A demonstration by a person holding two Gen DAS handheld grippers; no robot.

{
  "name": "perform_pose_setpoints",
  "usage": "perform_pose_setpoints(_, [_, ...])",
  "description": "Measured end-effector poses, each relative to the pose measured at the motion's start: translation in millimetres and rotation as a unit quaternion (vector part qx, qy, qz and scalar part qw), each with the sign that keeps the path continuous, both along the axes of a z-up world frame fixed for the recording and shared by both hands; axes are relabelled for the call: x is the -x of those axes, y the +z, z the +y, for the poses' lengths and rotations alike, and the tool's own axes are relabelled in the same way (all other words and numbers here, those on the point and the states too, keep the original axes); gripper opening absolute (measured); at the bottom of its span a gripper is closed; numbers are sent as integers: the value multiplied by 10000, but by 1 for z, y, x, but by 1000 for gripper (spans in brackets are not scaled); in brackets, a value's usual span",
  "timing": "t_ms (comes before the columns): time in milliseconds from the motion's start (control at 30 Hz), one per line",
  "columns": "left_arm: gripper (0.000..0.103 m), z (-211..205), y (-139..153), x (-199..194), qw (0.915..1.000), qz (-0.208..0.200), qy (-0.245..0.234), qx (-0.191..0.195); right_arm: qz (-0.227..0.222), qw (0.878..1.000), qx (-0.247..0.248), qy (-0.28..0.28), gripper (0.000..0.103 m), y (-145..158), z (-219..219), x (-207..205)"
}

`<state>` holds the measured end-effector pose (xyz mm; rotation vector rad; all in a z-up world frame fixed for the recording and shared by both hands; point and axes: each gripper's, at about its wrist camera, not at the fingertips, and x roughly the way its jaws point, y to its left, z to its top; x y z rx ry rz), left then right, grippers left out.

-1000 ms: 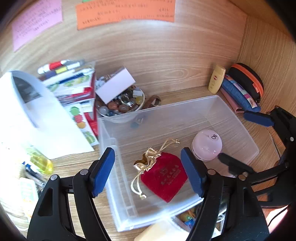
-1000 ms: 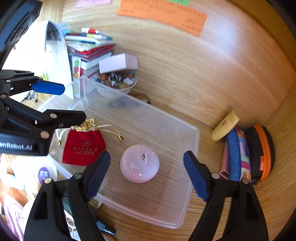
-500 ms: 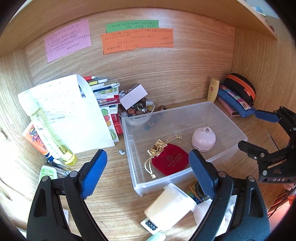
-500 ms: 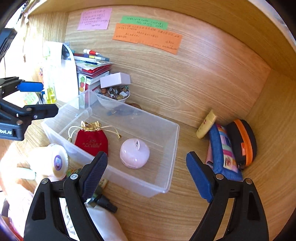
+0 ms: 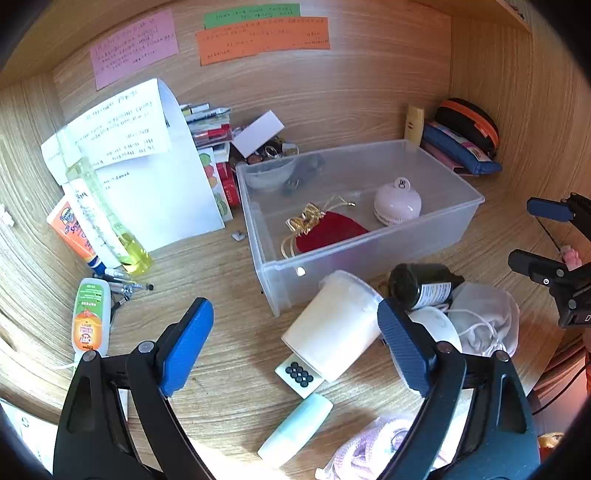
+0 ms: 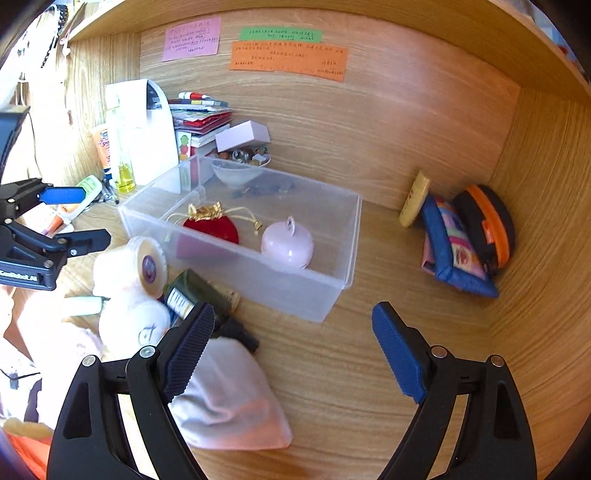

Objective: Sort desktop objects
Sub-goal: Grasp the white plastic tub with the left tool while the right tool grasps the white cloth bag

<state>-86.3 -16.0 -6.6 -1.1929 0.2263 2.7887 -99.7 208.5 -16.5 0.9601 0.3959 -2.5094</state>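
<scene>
A clear plastic bin (image 5: 436, 236) (image 6: 317, 295) stands on the wooden desk. In it lie a red pouch with gold cord (image 5: 328, 230) (image 6: 212, 227) and a pink round object (image 5: 397, 201) (image 6: 288, 245). In front of the bin lie a white jar (image 5: 332, 326) (image 6: 129, 271), a dark bottle (image 5: 423, 284) (image 6: 201, 297), a white cloth bag (image 5: 484, 317) (image 6: 229, 398) and a pale green tube (image 5: 295, 430). My left gripper (image 5: 295, 347) is open and empty, held above the desk in front of the bin. My right gripper (image 6: 291, 350) is open and empty, right of the clutter.
Sunscreen tubes and a yellow bottle (image 5: 107, 221) lean at the left by a white paper (image 5: 155, 166). Books and a bowl of trinkets (image 6: 240, 155) stand behind the bin. Pencil cases and an orange-black pouch (image 6: 476, 236) lie in the right corner. Sticky notes (image 5: 258, 35) hang on the back wall.
Both grippers have pulled back and up from over the bin, both empty. The pouch and pink object stay in the bin. The clutter in front of the bin has come into view.
</scene>
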Motion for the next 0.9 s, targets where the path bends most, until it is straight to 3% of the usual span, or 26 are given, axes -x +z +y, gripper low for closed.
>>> perform_pose_setpoints(533, [91, 11, -46, 17, 9973, -684, -257, -106, -996, 9937, 168, 475, 86, -54, -17, -22])
perform_pose_setpoints(700, [91, 18, -51, 23, 9960, -793, -383, -157, -1113, 9922, 26, 560, 87, -65, -26, -18])
perform_pose_setpoints(900, [91, 25, -57, 31, 9934, -962, -541, -297, -1080, 9923, -90, 606, 95, -73, -30, -15])
